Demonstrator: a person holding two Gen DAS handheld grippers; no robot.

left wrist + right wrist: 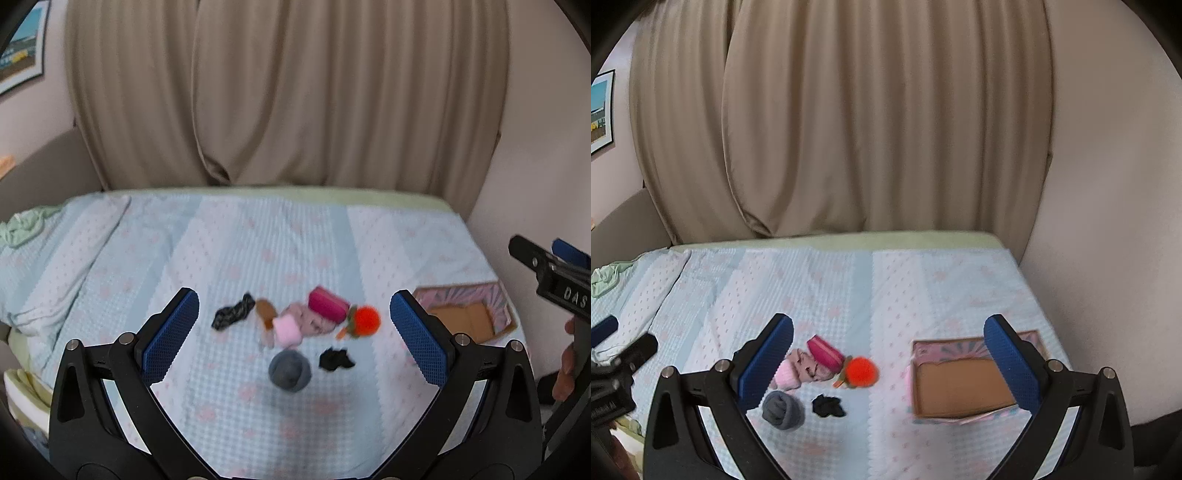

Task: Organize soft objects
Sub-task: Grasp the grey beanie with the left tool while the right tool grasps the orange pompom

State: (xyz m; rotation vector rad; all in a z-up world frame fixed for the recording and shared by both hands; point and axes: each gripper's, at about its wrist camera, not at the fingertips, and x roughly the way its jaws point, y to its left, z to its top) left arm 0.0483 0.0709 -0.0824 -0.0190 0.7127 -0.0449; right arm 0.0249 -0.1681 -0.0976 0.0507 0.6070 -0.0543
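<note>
Several soft things lie in a cluster on the bed: a grey rolled sock (pixel 290 370) (pixel 783 410), a small black cloth (pixel 335 359) (pixel 828 406), a patterned black cloth (pixel 232 312), a pale pink roll (pixel 285 330) (pixel 786 374), a dusty pink cloth (pixel 314 319) (pixel 809 365), a magenta pouch (pixel 328 304) (pixel 824 353) and an orange pompom toy (pixel 364 321) (pixel 860 372). An open cardboard box (pixel 469 317) (pixel 960 391) lies to their right. My left gripper (pixel 293 332) is open above the cluster. My right gripper (pixel 888 363) is open, between cluster and box.
The bed has a light blue patterned cover (pixel 258 240) (pixel 886 288). Beige curtains (pixel 288 92) hang behind it and a wall (pixel 1108 221) bounds its right side. A green cloth (pixel 22 225) lies at the far left. The right gripper's body (pixel 554 284) shows at the right edge.
</note>
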